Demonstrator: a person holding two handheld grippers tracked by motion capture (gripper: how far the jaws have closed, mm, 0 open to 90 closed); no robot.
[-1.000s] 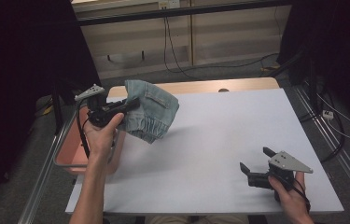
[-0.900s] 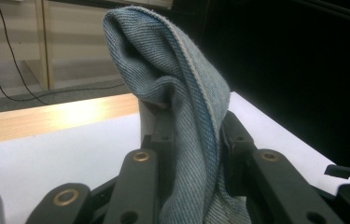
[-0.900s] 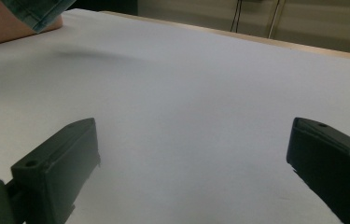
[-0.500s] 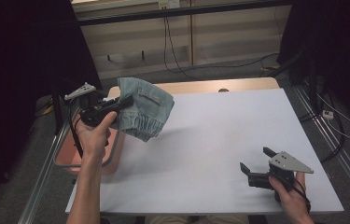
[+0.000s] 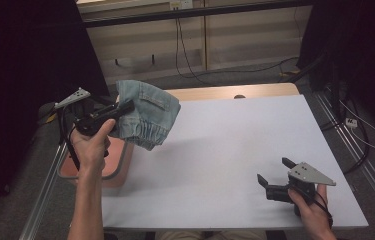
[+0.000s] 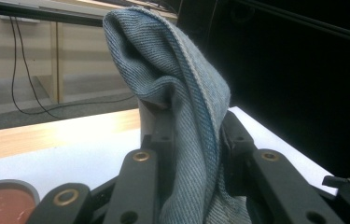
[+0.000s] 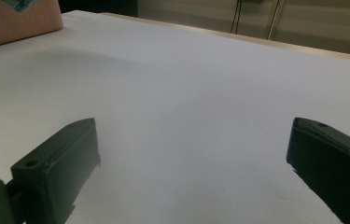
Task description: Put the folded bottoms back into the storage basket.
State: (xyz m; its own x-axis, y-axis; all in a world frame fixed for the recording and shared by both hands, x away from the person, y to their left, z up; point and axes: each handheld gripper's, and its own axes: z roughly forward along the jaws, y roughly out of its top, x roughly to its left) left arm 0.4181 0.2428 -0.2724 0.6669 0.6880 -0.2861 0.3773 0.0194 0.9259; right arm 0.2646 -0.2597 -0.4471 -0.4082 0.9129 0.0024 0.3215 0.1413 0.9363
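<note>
We have lifted the jean shorts (image 5: 145,117) a bit higher and toward the left edge, over the pink bin (image 5: 117,167), with our left gripper (image 5: 120,109) pinching the cloth tight. Our right gripper (image 5: 275,177) rests with its jaws spread wide and nothing between them. The white table (image 5: 225,145) has lots of open room, so we can lay the shorts down flat there.

White table (image 5: 215,165) bare across middle. Wooden strip (image 5: 235,91) along far edge. Pink tray (image 5: 117,165), grey rim, at left edge, partly over table side. Black cables (image 5: 190,60) trail over grey floor beyond table. Beige wall panels (image 5: 235,35) behind. Dark curtains (image 5: 25,55) on both sides.
</note>
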